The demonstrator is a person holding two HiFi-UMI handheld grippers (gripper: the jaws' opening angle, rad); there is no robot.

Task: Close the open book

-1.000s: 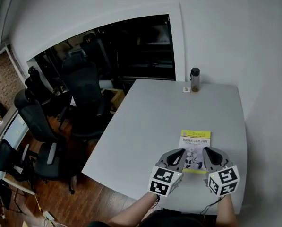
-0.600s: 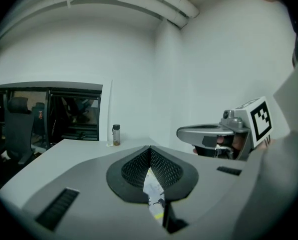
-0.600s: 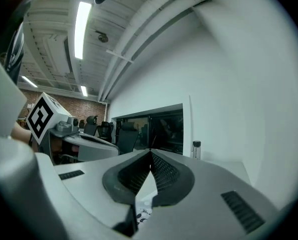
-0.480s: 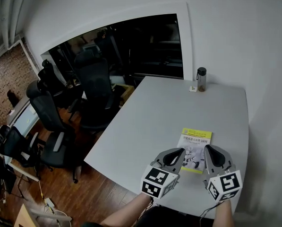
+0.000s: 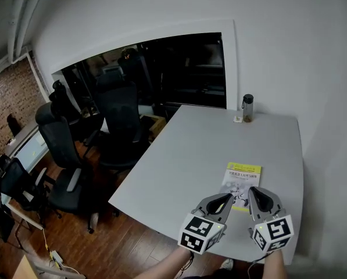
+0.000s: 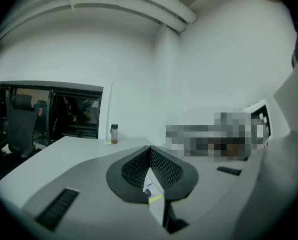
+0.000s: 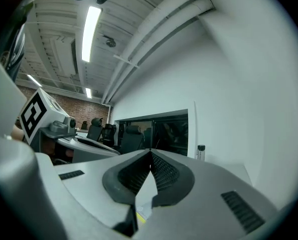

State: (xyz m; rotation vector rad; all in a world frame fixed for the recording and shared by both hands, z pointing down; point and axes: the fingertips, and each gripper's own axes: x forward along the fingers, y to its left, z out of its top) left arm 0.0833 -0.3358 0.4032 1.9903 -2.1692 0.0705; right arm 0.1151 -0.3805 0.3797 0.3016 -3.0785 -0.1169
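White table [image 5: 190, 156] takes up the middle of the head view, set against a pale wall with a dark glazed opening behind it. Black office chairs [image 5: 118, 121] stand at the left of the frame, and a brick wall [image 5: 4, 92] shows at the far left edge.

We see the book [image 5: 241, 179] lying closed and flat on the table at lower right. Its cover faces up, with a yellow band across the far end. At the table's far edge, upper right, a clear bottle [image 5: 247, 107] with a dark cap stands upright, and a small white item [image 5: 238, 120] sits just beside it.

We hold the left gripper [image 5: 224, 199] and the right gripper [image 5: 254, 193] side by side at the bottom of the frame, their tips over the book's near end. We cannot tell whether they touch it.

Each gripper's own view shows its jaw tips pressed together with nothing gripped. A sliver of the book's cover shows through the gap below the tips.
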